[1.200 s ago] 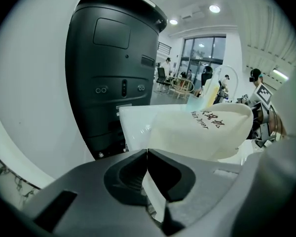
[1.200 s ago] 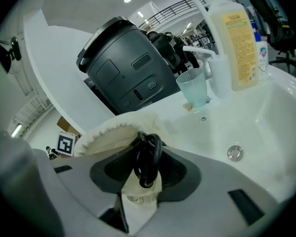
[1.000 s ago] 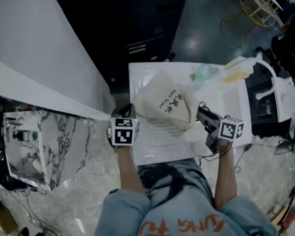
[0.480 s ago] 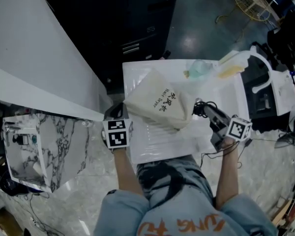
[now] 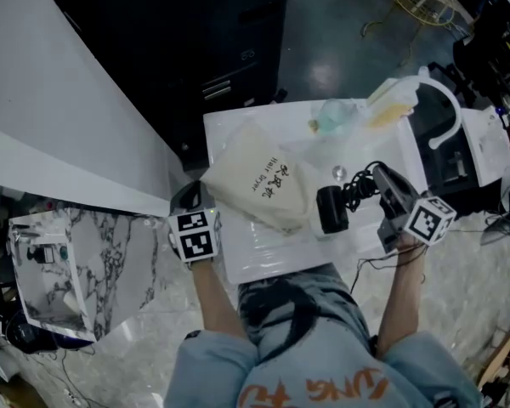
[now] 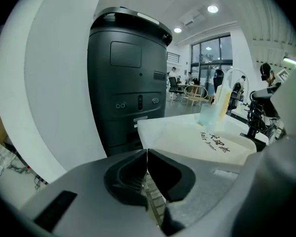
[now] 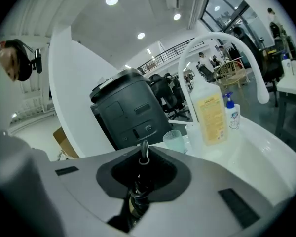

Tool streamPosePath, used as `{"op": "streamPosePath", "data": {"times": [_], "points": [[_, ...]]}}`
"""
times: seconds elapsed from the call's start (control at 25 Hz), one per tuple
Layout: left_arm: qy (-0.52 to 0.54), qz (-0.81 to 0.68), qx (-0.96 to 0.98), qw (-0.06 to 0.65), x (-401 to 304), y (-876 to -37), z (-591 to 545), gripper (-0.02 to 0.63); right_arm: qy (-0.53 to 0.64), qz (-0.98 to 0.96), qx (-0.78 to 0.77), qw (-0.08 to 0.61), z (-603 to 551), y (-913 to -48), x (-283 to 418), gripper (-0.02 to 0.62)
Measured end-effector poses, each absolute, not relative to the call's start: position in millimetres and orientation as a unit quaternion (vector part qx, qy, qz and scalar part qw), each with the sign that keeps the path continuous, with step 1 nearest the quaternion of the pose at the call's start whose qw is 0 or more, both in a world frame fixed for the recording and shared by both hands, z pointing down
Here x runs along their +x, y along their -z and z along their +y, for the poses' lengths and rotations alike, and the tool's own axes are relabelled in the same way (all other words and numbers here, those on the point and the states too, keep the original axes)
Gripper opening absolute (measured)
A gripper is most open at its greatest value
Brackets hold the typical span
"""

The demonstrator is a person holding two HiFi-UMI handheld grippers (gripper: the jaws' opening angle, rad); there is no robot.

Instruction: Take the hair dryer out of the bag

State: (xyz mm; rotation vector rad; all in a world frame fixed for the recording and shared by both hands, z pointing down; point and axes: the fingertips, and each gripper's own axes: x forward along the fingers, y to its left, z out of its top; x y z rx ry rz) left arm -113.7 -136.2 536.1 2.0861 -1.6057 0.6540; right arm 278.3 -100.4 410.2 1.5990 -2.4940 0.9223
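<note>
Cream cloth bag (image 5: 259, 181) lies on the white table (image 5: 272, 257), its near corner pinched in the tightly pressed jaws of the left gripper (image 6: 147, 154). Black hair dryer (image 5: 331, 210) sits outside the bag, just beside its mouth. The right gripper (image 7: 144, 157) jaws are closing on the dryer's cord (image 5: 361, 185).

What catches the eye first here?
The black hair dryer is out of the cream bag, mid-frame over the white sink top. Its cord runs between the jaws of the right gripper, which are closing on it. The left gripper pinches the bag's near corner, jaws shut.
</note>
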Motion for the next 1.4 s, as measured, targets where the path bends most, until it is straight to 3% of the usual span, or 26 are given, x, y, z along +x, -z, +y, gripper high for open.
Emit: {"op": "streamPosePath", "data": {"times": [0.56,0.72,0.84,0.96,1.16,1.4], "points": [[-0.246,-0.561,0.758,0.224,-115.6,-546.6,-135.5,0.006,-0.275,-0.748,0.591,0.125,-107.4,-441.7,305.3,0.037],[-0.238,-0.521,0.787,0.230,-103.0,-534.7,-135.6,0.090,-0.272,-0.739,0.598,0.150,-111.3,-452.8,311.0,0.037],[-0.233,-0.507,0.804,0.203,-91.7,-513.2,-143.1,0.097,-0.272,-0.736,0.598,0.164,-115.9,-459.9,312.6,0.037],[-0.192,-0.504,0.821,0.188,-73.5,-494.0,-152.0,0.097,-0.273,-0.730,0.599,0.182,-120.3,-471.3,316.1,0.037],[-0.080,-0.483,0.842,0.225,-35.5,-473.5,-164.7,0.095,-0.283,-0.718,0.597,0.217,-129.3,-499.8,323.0,0.037],[-0.057,-0.455,0.859,0.227,16.5,-467.1,-178.8,0.076,-0.284,-0.724,0.568,0.270,-136.3,-523.7,332.4,0.035]]}}
